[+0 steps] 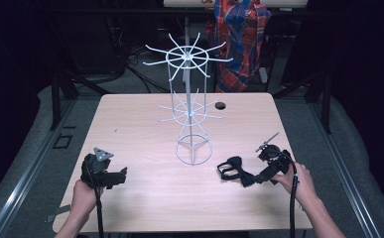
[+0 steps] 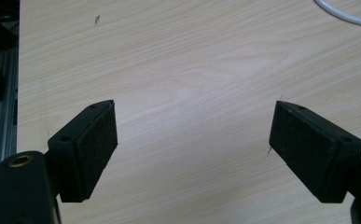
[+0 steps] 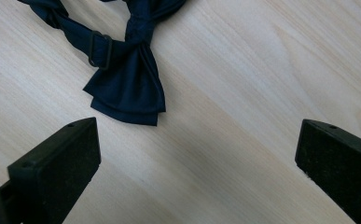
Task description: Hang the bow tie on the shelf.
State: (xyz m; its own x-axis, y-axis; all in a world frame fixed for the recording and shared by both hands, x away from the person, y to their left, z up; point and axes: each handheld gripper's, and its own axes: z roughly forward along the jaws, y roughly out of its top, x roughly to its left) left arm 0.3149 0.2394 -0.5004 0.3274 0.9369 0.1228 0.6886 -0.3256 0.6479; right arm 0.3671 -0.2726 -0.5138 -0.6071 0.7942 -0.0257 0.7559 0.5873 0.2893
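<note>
A pale wood-grain rectangular table (image 1: 145, 198) carries everything, with a small round dark hole (image 1: 221, 105) near its far edge. The largest thing on it is a tall white wire display stand (image 1: 192, 106), upright at the middle of the table: a ring base, thin uprights, and two tiers of spokes fanning out like wheels, the upper tier wider than the lower. Behind the table hangs a red-and-blue plaid cloth (image 1: 241, 39) among dark frames and cables. On the near right part of the table lies a dark navy fabric bow tie (image 1: 235, 169), flat on the wood, its neck strap looped out to the left of the knot; in the right gripper view the bow tie (image 3: 131, 88) shows a tight central knot, layered fan-shaped wings with crisp edges, and a small slide buckle on the strap. It sits to the right of the stand's ring base and apart from it, with bare wood between. The right gripper (image 1: 270, 161) sits just beside the bow tie's right wing, its jaws spread wide with only tabletop between them and the nearest wing just ahead of them, untouched. The left gripper (image 1: 111, 177) rests near the table's front left, well apart from the tie, jaws likewise spread over bare wood, a curve of the stand's white base showing at the top corner of its view.
</note>
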